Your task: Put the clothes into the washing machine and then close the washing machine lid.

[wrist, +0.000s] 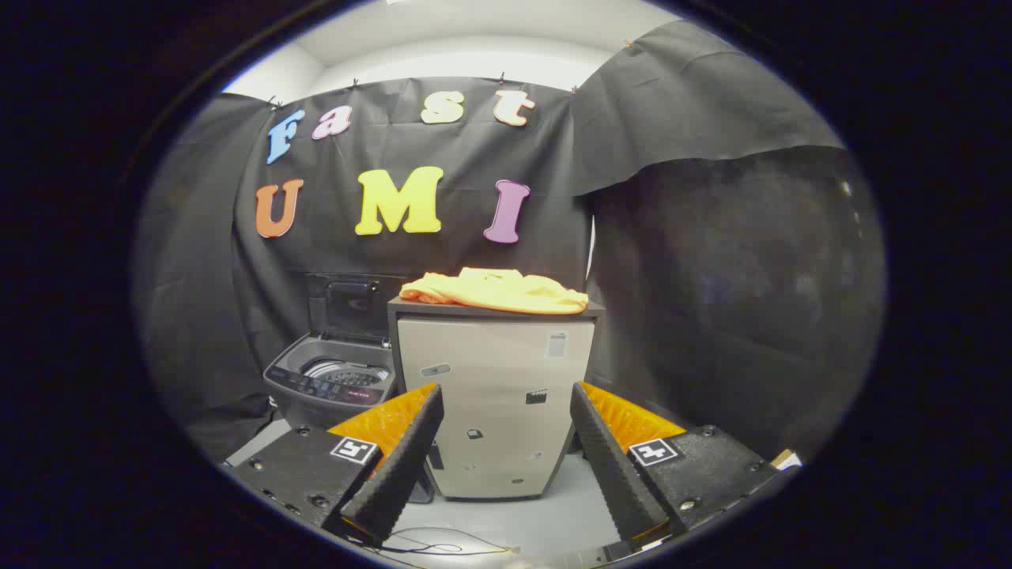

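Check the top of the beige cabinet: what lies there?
A crumpled yellow garment lies on the cabinet; what it covers is hidden. The open gripper is short of it.

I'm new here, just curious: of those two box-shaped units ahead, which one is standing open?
The dark washing machine, beside the pale cabinet: its lid is up, drum visible. The cabinet carries the yellow clothes. The gripper is open.

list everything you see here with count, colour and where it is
crumpled orange-yellow cloth garment: one, orange-yellow, lying on top of the cabinet
beige box-shaped cabinet with dark top: one, beige, beyond the fingers, seen between them
grey top-loading washing machine: one, grey, beside the cabinet, lid up
black cloth wall: one, black, behind everything
thin dark cable: one, dark, on the pale floor near the fingers
tool: one, fingers open, holding nothing
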### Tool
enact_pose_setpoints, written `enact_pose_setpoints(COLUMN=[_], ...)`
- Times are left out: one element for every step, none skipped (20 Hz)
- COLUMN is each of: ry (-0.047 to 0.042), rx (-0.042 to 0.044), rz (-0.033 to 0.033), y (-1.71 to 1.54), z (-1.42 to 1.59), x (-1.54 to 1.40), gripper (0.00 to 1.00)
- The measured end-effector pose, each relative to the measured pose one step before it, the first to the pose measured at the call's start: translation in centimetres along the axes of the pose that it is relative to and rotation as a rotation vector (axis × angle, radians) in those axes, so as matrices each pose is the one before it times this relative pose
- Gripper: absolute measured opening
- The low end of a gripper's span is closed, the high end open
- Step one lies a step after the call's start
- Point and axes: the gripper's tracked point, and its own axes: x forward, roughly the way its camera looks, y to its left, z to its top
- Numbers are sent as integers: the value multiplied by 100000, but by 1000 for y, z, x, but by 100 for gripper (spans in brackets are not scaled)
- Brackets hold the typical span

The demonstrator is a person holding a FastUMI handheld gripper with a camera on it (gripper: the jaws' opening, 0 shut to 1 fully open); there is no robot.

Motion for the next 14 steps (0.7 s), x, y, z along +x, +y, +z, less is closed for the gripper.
enact_pose_setpoints(ry=[66, 242, 8, 317, 179, -183, -199, -88, -105, 162, 539, 134, -33, -58], rx=[-380, -211, 117, 231, 186, -61, -249, -130, 121, 183, 83, 130, 45, 15], rz=[-357, -151, -121, -86, 65, -49, -51, -192, -29, -320, -155, -104, -236, -506], y=[10, 65, 136, 84, 92, 110, 125, 67, 190, 81, 59, 45, 54, -38], z=[-45, 37, 41, -26, -111, 161, 69, 136, 42, 57, -107, 30, 257, 306], x=[-82, -75, 1, -83, -117, -198, 25, -30, -143, -107, 23, -90, -177, -9], gripper=[100, 100, 100, 100, 100, 100, 100, 100, 100, 100, 100, 100, 100, 100])
